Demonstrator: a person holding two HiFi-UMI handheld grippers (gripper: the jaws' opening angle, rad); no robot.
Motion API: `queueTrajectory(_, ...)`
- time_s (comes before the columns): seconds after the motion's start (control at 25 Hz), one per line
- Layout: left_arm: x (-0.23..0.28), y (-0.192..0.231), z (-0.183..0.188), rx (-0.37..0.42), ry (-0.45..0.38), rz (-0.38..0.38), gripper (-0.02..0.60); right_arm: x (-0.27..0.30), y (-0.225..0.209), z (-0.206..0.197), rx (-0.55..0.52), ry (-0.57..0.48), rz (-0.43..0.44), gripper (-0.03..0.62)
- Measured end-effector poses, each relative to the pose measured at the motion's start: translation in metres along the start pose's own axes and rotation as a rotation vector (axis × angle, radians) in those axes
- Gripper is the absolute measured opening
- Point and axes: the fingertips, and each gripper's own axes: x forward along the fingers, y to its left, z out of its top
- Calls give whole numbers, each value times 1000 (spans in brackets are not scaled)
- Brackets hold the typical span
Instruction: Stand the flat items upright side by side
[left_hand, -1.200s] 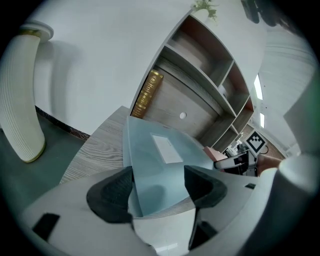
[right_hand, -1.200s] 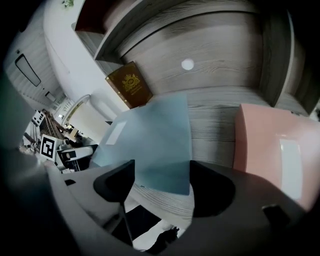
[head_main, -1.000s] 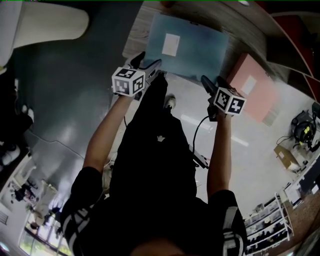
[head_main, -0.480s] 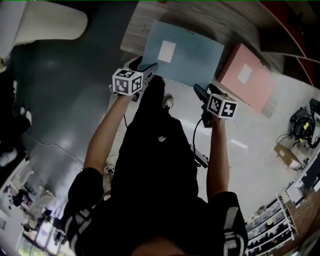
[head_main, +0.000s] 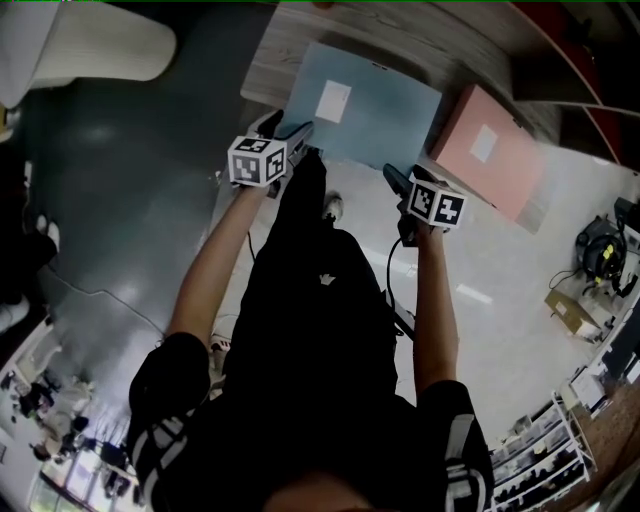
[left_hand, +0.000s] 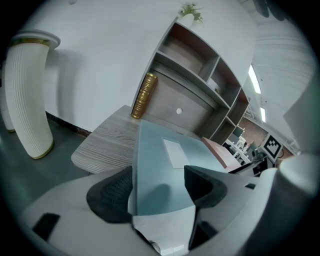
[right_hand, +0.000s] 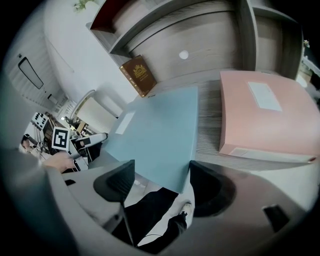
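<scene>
A flat blue folder (head_main: 375, 115) with a white label lies on the wooden table (head_main: 290, 40), its near edge jutting over the table's front. Beside it on the right lies a flat pink folder (head_main: 500, 165). My left gripper (head_main: 298, 132) is at the blue folder's near left corner. In the left gripper view that folder (left_hand: 160, 165) fills the gap of the open gripper (left_hand: 159, 187). My right gripper (head_main: 392, 176) is at the near right corner. In the right gripper view the folder's corner (right_hand: 160, 135) reaches between its open jaws (right_hand: 161, 180), and the pink folder (right_hand: 260, 120) lies to the right.
A gold-brown book (left_hand: 144, 96) stands upright against the shelf unit's back panel (left_hand: 185, 107) at the table's far side. A tall white ribbed stand (left_hand: 27, 100) rises from the floor left of the table. My own legs and feet (right_hand: 155, 220) are below the table's front edge.
Both grippers have closed in on the blue folder's near edge; the right one shifted left toward its corner. The folders lie as before.
</scene>
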Motion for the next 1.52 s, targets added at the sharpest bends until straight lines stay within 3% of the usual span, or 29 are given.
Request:
queueTrajectory(0.16,-24,5,10,-3,-66,43,314,-17,1,12,-57,-62,-33,344)
queueTrajectory(0.32,-72,-15,24,50,-165,66,309,-46,19,22,-142,-141,-32,344)
queueTrajectory(0.4,-103,-32,33,85,-221,68,254,-62,36,24,-193,-180,-30,344)
queueTrajectory(0.52,-152,-59,51,155,-320,75,94,-79,65,26,-275,-218,-29,344)
queueTrajectory(0.64,-193,-86,64,213,-375,86,51,-85,91,20,-345,-227,-29,344)
queueTrajectory(0.8,-235,-109,78,224,-437,62,33,-79,122,7,-459,-203,-78,344)
queueTrajectory(1.16,-268,-98,74,248,-455,-64,32,-2,158,-26,-793,-88,-328,347)
queueTrajectory(1.52,-265,-60,47,286,-438,-193,32,75,150,-24,-1273,-47,-819,365)
